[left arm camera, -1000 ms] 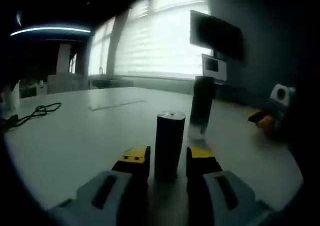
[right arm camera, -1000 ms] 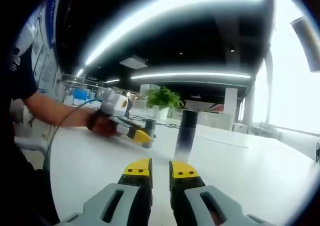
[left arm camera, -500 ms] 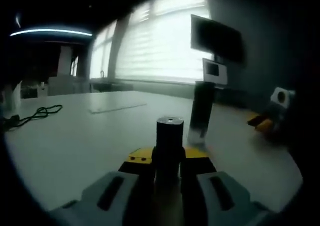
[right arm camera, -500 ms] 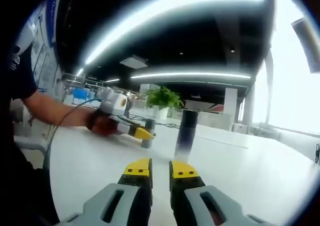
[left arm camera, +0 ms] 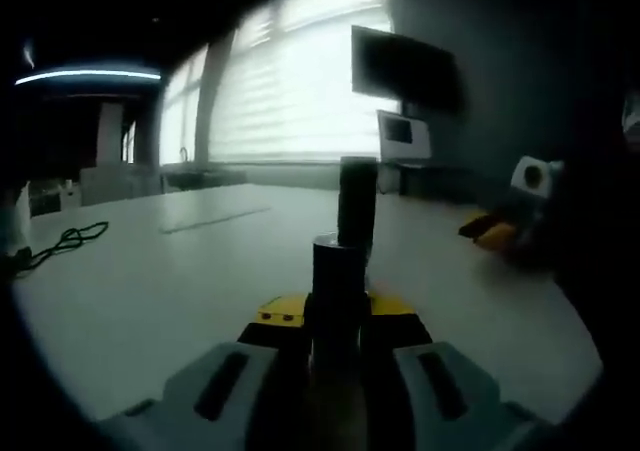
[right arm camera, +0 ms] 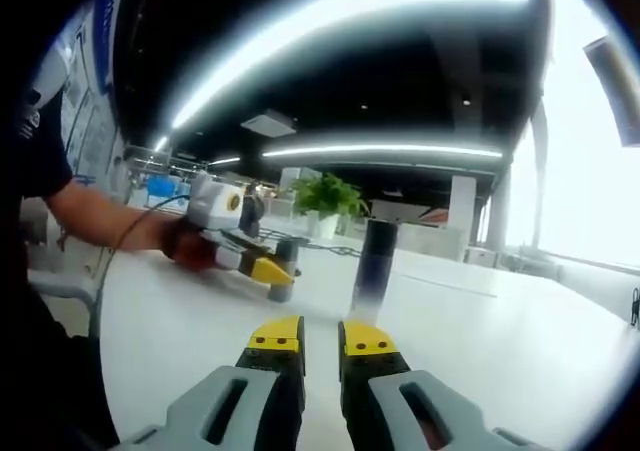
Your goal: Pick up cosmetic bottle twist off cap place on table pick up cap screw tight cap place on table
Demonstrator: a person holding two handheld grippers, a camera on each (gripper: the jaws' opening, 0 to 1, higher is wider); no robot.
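The left tongs [left arm camera: 338, 316] grasp the dark cap [left arm camera: 338, 291] just above the white desk [left arm camera: 150, 281]. The bottle [right arm camera: 376, 263] stands upright on the desk beyond the right tongs [right arm camera: 320, 343], which are clenched on nothing.

No readable text (all blurred).

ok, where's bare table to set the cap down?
Bare table right of the upright bottle, out to the far edge. Also between the cable and the left gripper, which holds the cap. Crowded around the bottle, near both grippers.
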